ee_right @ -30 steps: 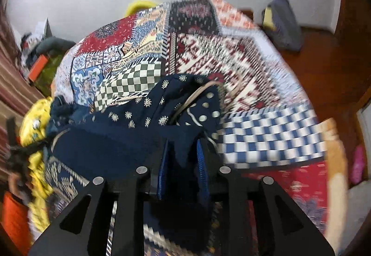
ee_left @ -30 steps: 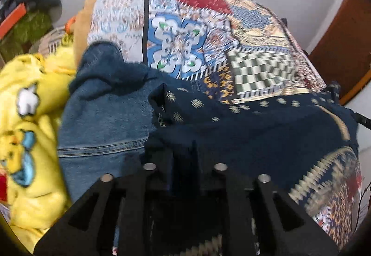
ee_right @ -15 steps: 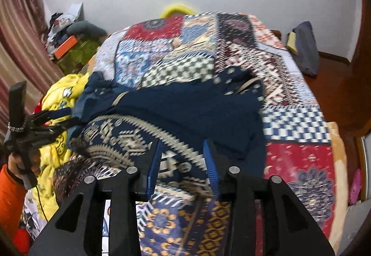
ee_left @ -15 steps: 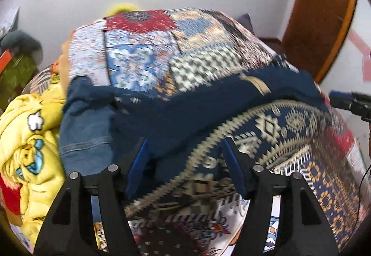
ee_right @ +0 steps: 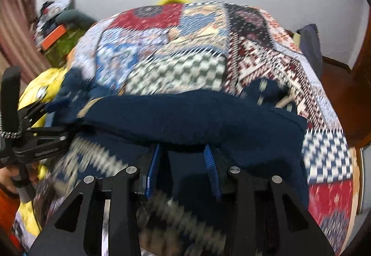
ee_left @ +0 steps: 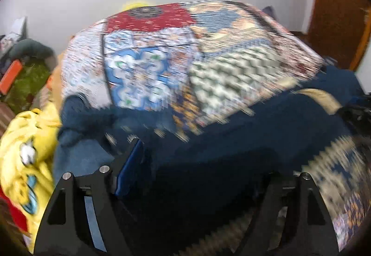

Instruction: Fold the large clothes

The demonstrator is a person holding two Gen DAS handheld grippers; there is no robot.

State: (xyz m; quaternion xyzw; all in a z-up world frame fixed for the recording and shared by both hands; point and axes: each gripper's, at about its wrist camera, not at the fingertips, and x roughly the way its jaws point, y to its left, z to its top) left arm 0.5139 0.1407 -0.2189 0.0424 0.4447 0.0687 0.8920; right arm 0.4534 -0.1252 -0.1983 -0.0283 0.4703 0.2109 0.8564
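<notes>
A large navy garment [ee_left: 231,140] with a cream zigzag pattern lies folded across the near part of the patchwork bed; it also shows in the right wrist view [ee_right: 197,116]. My left gripper [ee_left: 197,163] is open wide, its jaws spread over the garment's left end, with nothing held. My right gripper [ee_right: 183,163] is open, its blue pads [ee_right: 154,167] apart over the near edge of the dark cloth. The left gripper also shows at the left of the right wrist view [ee_right: 46,130]. Both views are blurred by motion.
A patchwork quilt [ee_right: 197,47] covers the bed. A denim piece [ee_left: 78,151] and a yellow printed garment [ee_left: 25,140] lie at the left. Clutter with an orange box [ee_right: 53,37] sits far left. A wooden door [ee_left: 336,12] and floor are at the right.
Both grippers let go of the navy garment and opened; the left opened wider. The garment now lies flatter across the bed, and both grippers have moved in low over it.
</notes>
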